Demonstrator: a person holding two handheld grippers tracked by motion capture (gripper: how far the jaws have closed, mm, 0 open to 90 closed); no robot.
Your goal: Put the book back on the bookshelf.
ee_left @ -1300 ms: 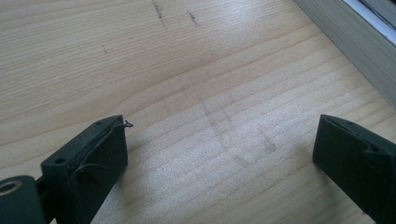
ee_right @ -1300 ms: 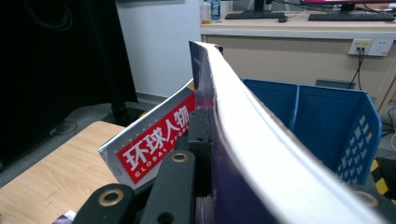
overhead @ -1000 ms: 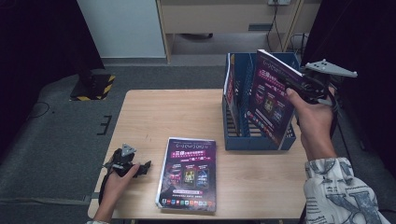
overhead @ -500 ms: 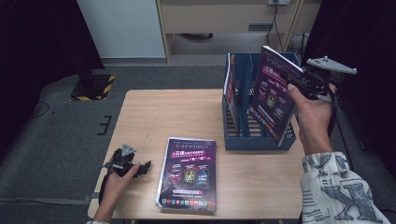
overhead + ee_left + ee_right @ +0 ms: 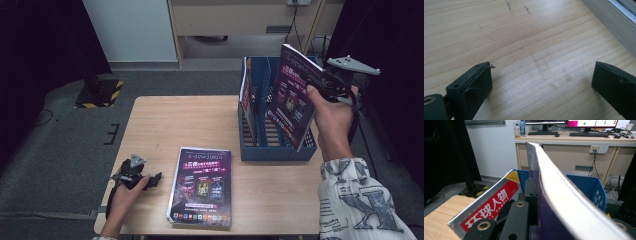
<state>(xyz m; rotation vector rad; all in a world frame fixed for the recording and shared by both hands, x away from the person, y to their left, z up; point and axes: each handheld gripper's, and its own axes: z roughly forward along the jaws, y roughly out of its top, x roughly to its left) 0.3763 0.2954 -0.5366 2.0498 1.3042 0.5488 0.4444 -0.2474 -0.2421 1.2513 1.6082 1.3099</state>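
Wooden table [image 5: 200, 125]: right gripper [image 5: 320, 82] clamps purple magazine [image 5: 292, 97] upright over blue file rack [image 5: 280, 145], left gripper [image 5: 145, 180] idle, jaws spread; advise squaring its lower edge to a free slot before lowering

We see the file rack [image 5: 274, 150] standing on the right part of the table [image 5: 165, 120], with one magazine [image 5: 247, 100] upright in its left compartment. A second magazine [image 5: 295, 95] is above the rack's right side. A third magazine [image 5: 201, 186] lies flat near the front edge, left of the rack.
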